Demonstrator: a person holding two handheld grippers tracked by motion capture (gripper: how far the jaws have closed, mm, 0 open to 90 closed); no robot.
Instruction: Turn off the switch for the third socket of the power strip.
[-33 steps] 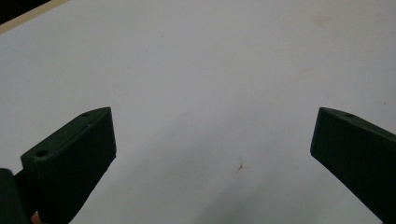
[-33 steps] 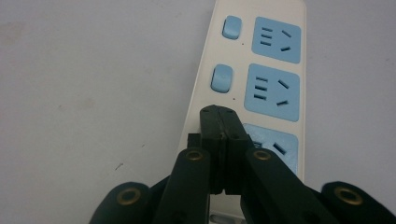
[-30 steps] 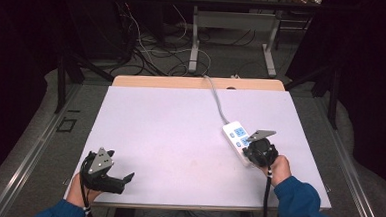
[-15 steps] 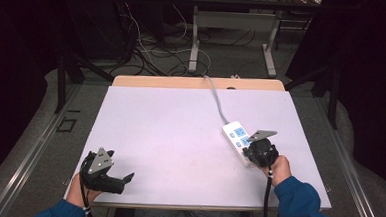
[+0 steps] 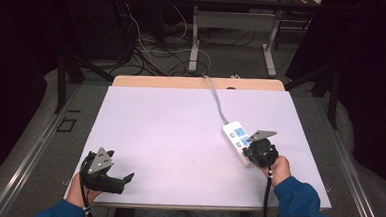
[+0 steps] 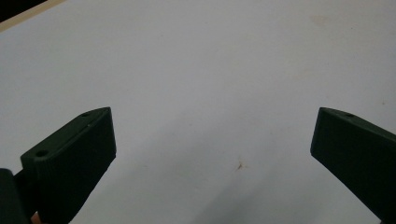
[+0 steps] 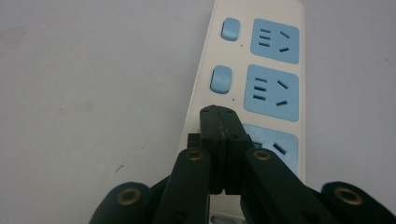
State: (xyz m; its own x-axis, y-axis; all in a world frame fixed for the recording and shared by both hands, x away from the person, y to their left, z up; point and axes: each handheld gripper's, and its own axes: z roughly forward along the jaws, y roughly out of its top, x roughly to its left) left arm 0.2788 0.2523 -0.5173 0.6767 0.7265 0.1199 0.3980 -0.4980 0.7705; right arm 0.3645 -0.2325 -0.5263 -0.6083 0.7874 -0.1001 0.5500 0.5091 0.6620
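Observation:
A white power strip [image 5: 236, 136] with blue sockets and blue switches [image 7: 220, 79] lies on the right half of the white table [image 5: 179, 133], its grey cord [image 5: 215, 97] running to the far edge. My right gripper [image 5: 259, 149] hovers over the strip's near end. In the right gripper view the strip [image 7: 261, 56] runs upward and my right gripper [image 7: 218, 114] is shut, jaws pressed together with nothing between them, tips over the third switch position. My left gripper [image 5: 120, 177] rests at the table's near left corner, open, its fingers [image 6: 74, 158] wide apart over bare tabletop.
A wooden strip [image 5: 197, 82] borders the table's far edge. Beyond it stand metal table legs [image 5: 196, 33] and loose cables [image 5: 149, 51] on the floor. Dark curtains close in both sides.

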